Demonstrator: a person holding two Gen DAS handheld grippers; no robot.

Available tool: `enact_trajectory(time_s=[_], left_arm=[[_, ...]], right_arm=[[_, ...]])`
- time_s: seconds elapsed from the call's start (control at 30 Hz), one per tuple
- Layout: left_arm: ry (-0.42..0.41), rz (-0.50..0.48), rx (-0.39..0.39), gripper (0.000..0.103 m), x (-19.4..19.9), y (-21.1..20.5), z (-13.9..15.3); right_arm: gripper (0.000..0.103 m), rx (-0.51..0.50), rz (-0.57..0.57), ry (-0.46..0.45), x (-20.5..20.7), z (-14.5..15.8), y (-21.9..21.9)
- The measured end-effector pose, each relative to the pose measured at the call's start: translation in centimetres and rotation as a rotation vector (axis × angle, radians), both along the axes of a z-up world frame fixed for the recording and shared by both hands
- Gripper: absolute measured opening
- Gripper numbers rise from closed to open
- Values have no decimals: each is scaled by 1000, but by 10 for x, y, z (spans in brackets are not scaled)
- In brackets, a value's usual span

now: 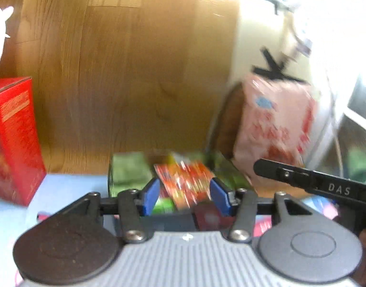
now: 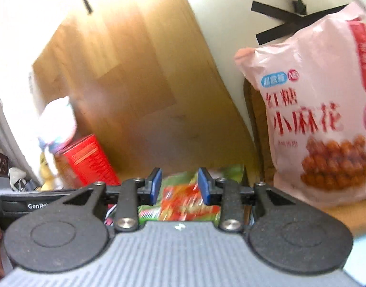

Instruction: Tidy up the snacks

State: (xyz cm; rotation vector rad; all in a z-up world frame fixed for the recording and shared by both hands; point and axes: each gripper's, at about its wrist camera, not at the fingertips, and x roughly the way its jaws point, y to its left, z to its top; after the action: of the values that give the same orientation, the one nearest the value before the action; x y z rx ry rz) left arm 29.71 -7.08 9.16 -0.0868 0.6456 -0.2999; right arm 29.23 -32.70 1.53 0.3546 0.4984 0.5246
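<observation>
Left wrist view: left gripper (image 1: 185, 197) with its blue pads (image 1: 151, 197) spread apart; an orange-red snack packet (image 1: 185, 179), blurred, lies just beyond and between them, and whether either pad touches it cannot be told. Green packets (image 1: 129, 173) lie beside and under the orange-red one. A red carton (image 1: 14, 141) stands upright at the left on a pale blue surface (image 1: 70, 186). A pink snack bag (image 1: 273, 129) stands upright at the right, leaning toward a white wall marked with crossed black tape (image 1: 276, 70); a wooden floor (image 1: 123, 71) fills the background. The black body of the other gripper enters from the right edge, beside the pink bag. Right wrist view: right gripper (image 2: 180, 187) with its blue pads (image 2: 204, 186) parted, not pinching anything; the same orange-red snack packet (image 2: 183, 198) lies below and just ahead of the gap, resting on green packets (image 2: 149, 212). The pink snack bag (image 2: 319, 124), printed with red characters and a picture of brown fried pieces, stands upright to the right, well clear of the fingers. The red carton (image 2: 87, 162) stands to the left, with a white and pink soft object (image 2: 58, 122) behind it; what that is cannot be told.
</observation>
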Motion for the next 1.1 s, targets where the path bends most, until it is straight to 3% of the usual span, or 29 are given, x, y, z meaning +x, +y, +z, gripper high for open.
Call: enact_trajectory(time_s=[0.17,0.33,0.53,0.6,0.67,0.8,1.1], left_arm=[[66,7,51,65,-61,-18,-31],[101,56,77,89,-114,-19,-53],[93,102,101,103,-168,-15,-57],[85,131,113,103,-183,-13,-57],[81,153,133,103,-194,-12,-57],[105,185,193,103,-207,-13,-62],[71,218,228,103,-229,-12,-62]], right_arm=[[43,-70,-11,24,-72,-29,4],[49,-80,-12,110,-127,-50,9],[75,-51,-84,122,-185,-45,12],[91,-37,-136,110,-206,-45,13],[96,-25,-167,101,-222,-46,15],[99,-50,-183,107,-237,-46,23],[99,-52,-144,118,-248,-46,31]])
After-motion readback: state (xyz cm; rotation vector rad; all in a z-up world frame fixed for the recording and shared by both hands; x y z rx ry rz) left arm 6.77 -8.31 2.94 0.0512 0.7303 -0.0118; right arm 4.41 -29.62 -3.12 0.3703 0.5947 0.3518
